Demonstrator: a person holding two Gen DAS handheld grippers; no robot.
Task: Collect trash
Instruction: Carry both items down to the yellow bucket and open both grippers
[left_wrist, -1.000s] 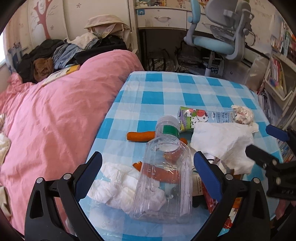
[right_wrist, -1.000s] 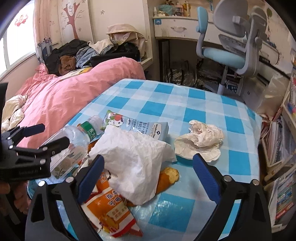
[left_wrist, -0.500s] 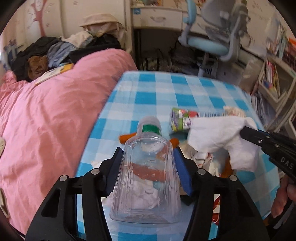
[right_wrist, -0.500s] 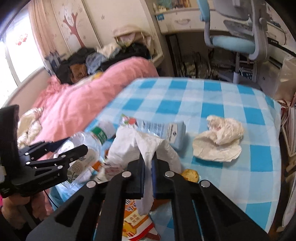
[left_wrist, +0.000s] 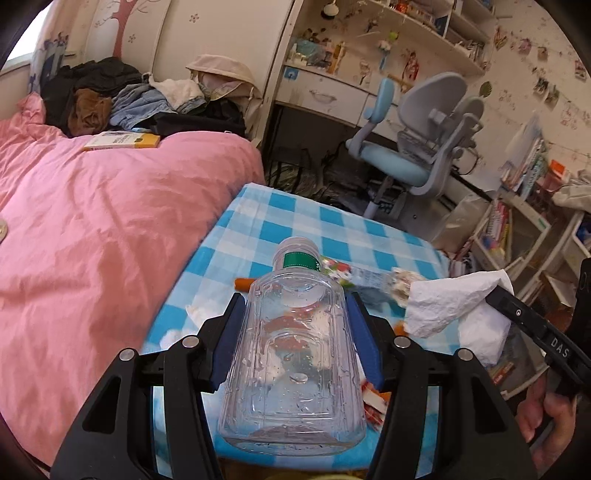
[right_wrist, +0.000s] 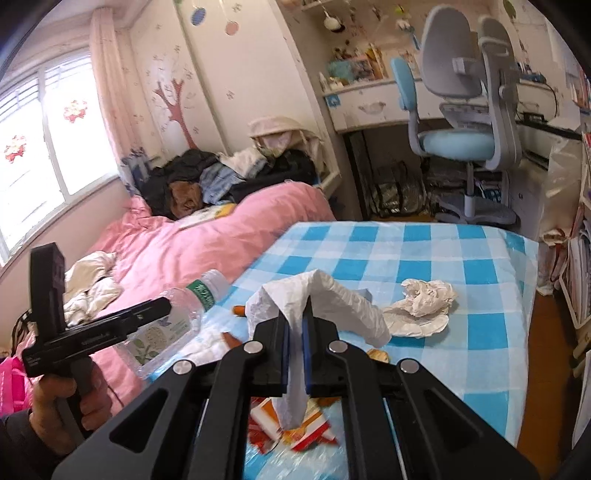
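Note:
A clear plastic bottle with a green label band is clamped between the blue pads of my left gripper, held above the checked table. My right gripper is shut on a white paper towel, which drapes over its fingertips and hangs below them. The left wrist view shows that paper towel raised at the right. On the table lie a crumpled tissue, a red and orange snack wrapper, a drink carton and an orange stick.
A bed with a pink duvet runs along the table's left side. A blue and grey desk chair stands beyond the far edge. Shelves of books crowd the right. A person's hand holds the left gripper's handle.
Both grippers went from open to shut, the left on the bottle and the right on the paper towel. Both have since risen, lifting bottle and towel off the table.

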